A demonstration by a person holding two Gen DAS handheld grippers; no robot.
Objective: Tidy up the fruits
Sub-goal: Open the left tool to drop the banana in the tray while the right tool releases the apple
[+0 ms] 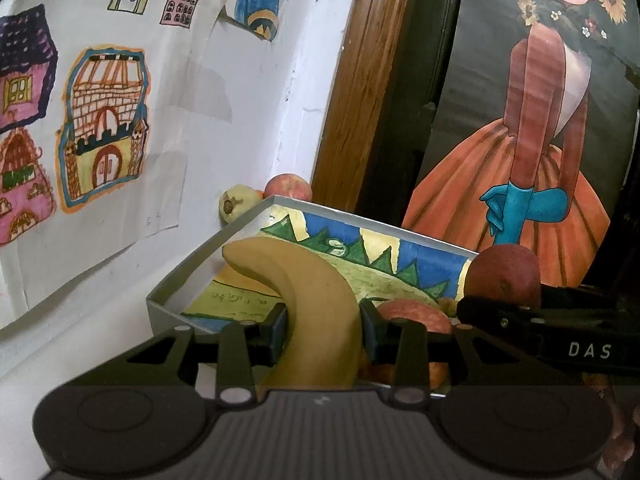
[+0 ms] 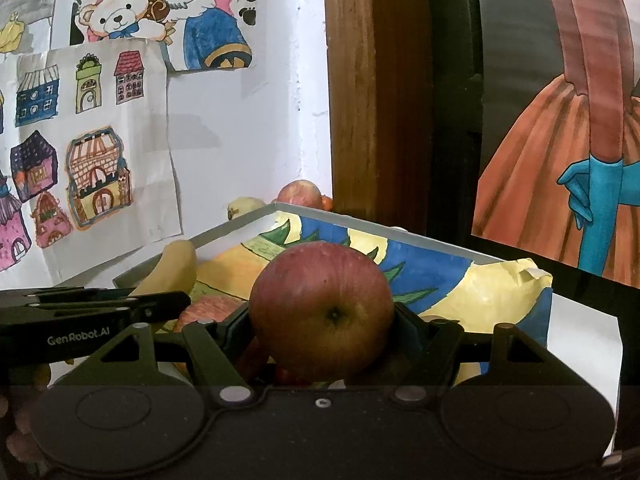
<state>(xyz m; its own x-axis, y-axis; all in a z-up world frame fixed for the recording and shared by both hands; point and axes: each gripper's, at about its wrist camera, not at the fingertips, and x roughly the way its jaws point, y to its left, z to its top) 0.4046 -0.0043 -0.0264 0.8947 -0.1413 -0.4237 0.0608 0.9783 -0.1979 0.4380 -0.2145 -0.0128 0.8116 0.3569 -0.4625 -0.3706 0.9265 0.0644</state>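
Left gripper [image 1: 324, 334] nearest, fingers clamped on banana [image 1: 304, 304], held over near edge of white box [image 1: 192, 268]. Right gripper [image 2: 322, 330] fingers clamped on red apple [image 2: 322, 310], held above same box, toward its right side. Box lined with painted paper [image 2: 440, 272]; another apple [image 1: 414, 314] lies inside, low between grippers. Beyond far box corner, against wall: pale fruit [image 1: 236, 204] left, reddish apple [image 1: 288, 188] just beside it on right. Children's drawings [image 1: 104, 132] on wall, wooden door frame [image 1: 360, 80] right.
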